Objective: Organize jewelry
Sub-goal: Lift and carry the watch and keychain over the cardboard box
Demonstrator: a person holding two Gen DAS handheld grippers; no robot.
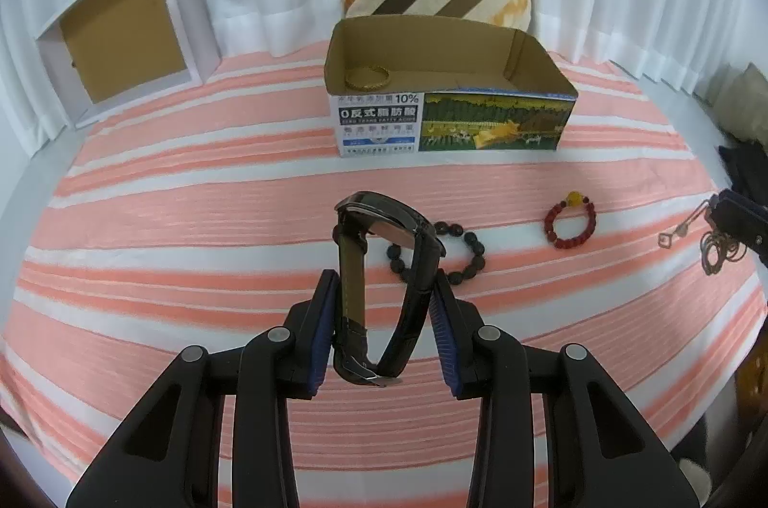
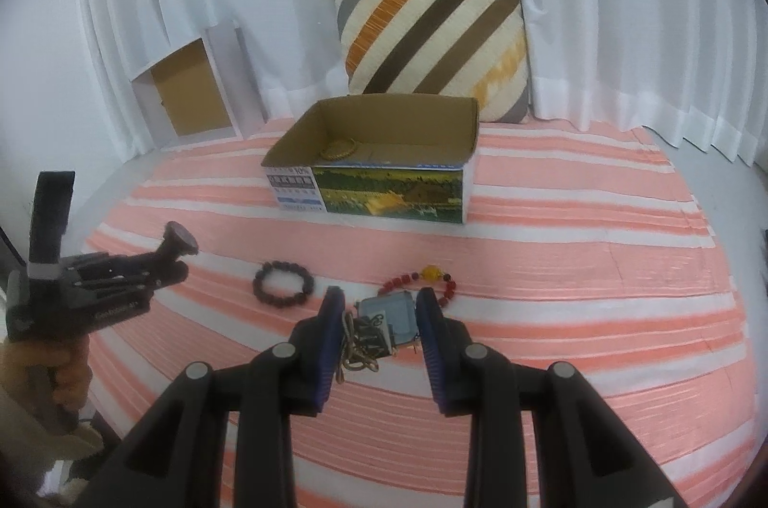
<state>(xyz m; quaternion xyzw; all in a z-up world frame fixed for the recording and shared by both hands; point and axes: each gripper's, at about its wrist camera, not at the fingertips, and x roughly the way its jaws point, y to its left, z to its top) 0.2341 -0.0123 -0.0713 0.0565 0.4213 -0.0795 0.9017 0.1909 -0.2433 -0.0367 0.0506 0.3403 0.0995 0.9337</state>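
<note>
My left gripper (image 1: 384, 292) is shut on a black watch (image 1: 384, 263), holding its looped strap above the striped cloth. A dark bead bracelet (image 1: 473, 251) lies just beyond it, and a red bead bracelet (image 1: 571, 222) with a yellow bead lies further right. The open cardboard box (image 1: 451, 114) at the back holds a gold bangle (image 1: 367, 77). My right gripper (image 2: 381, 306) is open, its fingers on either side of a pendant necklace with a cord (image 2: 379, 333) on the cloth. The red bracelet (image 2: 422, 277) and dark bracelet (image 2: 283, 282) lie just beyond.
A striped pillow (image 2: 432, 28) leans on the white curtain behind the box. A white open box (image 2: 192, 100) stands at the back left. The left gripper's body (image 2: 96, 282) shows at the left of the right wrist view. The cloth's edges drop off at both sides.
</note>
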